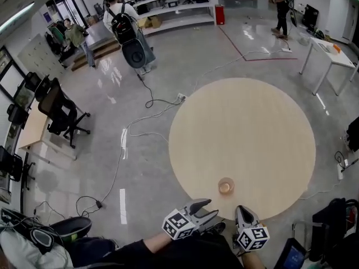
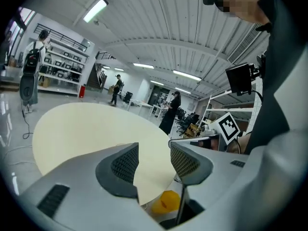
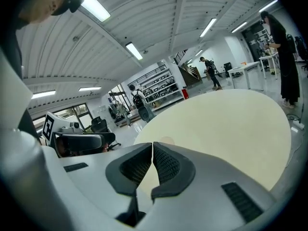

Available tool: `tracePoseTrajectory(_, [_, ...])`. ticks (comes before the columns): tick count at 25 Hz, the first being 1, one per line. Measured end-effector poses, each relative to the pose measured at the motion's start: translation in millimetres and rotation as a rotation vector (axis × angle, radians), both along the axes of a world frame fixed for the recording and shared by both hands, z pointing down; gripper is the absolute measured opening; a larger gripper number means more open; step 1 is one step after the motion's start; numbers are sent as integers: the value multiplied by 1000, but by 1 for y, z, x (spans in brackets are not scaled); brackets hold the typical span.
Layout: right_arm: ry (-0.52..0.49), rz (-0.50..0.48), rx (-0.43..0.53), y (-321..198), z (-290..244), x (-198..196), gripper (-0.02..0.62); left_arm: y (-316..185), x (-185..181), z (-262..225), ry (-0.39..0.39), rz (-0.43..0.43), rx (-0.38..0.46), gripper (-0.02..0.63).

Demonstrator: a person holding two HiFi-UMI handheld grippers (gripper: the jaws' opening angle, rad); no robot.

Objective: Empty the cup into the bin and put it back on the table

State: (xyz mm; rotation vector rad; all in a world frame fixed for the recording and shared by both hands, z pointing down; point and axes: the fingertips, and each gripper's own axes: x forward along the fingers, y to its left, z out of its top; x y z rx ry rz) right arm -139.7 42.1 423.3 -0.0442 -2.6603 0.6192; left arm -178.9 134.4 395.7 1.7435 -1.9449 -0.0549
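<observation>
Near the bench (image 1: 241,128) edge, the cup (image 1: 226,186) stands free, left tongs (image 1: 208,207) apart as if ready to take it, right tongs (image 1: 242,209) together.

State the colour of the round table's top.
The table top is pale beige; the head view shows it best.

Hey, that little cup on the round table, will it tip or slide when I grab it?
The cup looks small and seemingly thin-walled, so probably light and easily crushed. It stands upright on the smooth table, so a sideways nudge would likely slide or tip it.
</observation>
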Motion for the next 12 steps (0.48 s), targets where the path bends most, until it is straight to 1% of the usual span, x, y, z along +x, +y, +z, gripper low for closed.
tracePoseTrajectory(3, [15, -12, 16, -2, 12, -9, 17, 6, -7, 12, 2, -6, -34, 222])
tracePoseTrajectory(6, [42, -5, 41, -5, 26, -19, 17, 9, -15, 29, -27, 22, -82, 222])
tracePoseTrajectory(9, [69, 21, 58, -12, 45, -24, 17, 9, -23, 50, -87, 68, -130, 222])
tracePoseTrajectory(12, [100, 16, 87, -12, 55, -30, 17, 11, -33, 64, -158, 111, -183, 222])
